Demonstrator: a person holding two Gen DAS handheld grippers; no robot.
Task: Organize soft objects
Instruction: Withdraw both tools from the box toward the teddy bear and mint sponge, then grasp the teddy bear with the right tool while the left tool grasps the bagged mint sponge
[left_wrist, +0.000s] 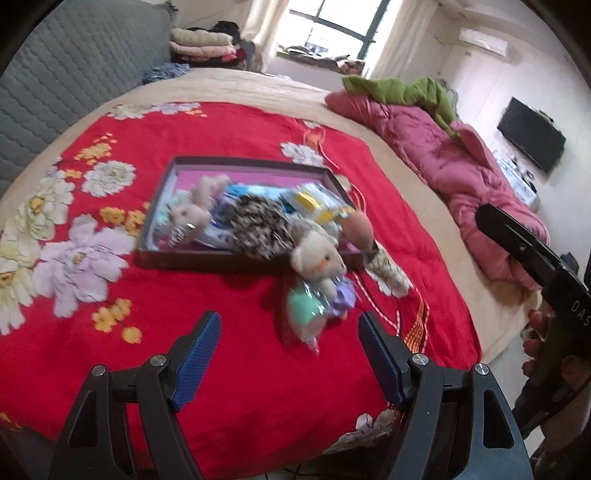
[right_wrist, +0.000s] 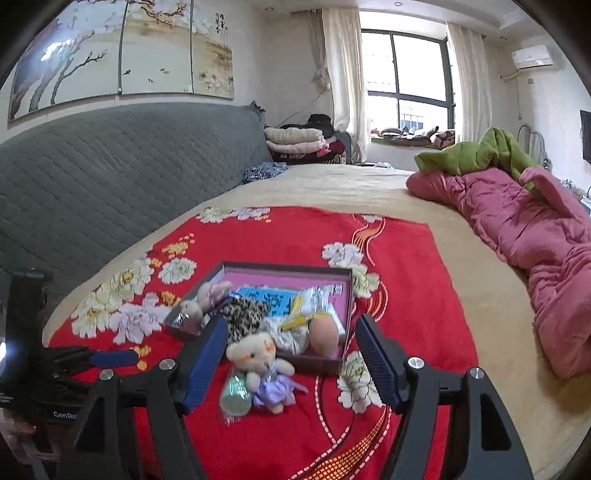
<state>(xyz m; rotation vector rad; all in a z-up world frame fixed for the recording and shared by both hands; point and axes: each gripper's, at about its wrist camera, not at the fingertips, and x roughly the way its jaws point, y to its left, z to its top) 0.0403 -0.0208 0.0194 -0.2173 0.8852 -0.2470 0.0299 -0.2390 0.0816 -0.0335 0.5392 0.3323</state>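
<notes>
A shallow dark box (left_wrist: 236, 259) (right_wrist: 317, 363) with a pink lining lies on the red flowered blanket (left_wrist: 240, 369) (right_wrist: 288, 435). It holds a small plush rabbit (left_wrist: 192, 212) (right_wrist: 201, 301), a leopard-print soft thing (left_wrist: 256, 225) (right_wrist: 245, 315), a peach ball (left_wrist: 357, 230) (right_wrist: 324, 336) and wrapped packets. Just in front of the box lie a cream teddy in a purple dress (left_wrist: 319, 260) (right_wrist: 264, 371) and a mint-green wrapped piece (left_wrist: 304, 317) (right_wrist: 234, 395). My left gripper (left_wrist: 290, 363) is open above the blanket, short of the teddy. My right gripper (right_wrist: 291, 363) is open, its fingers framing the teddy without touching it.
A grey quilted headboard (right_wrist: 110, 177) runs along the left. A pink quilt (right_wrist: 535, 251) with a green cloth (right_wrist: 480, 151) lies on the right of the beige bed. Folded bedding (right_wrist: 295, 142) is stacked by the window. The right-hand tool and a hand (left_wrist: 543, 332) show at the left view's right edge.
</notes>
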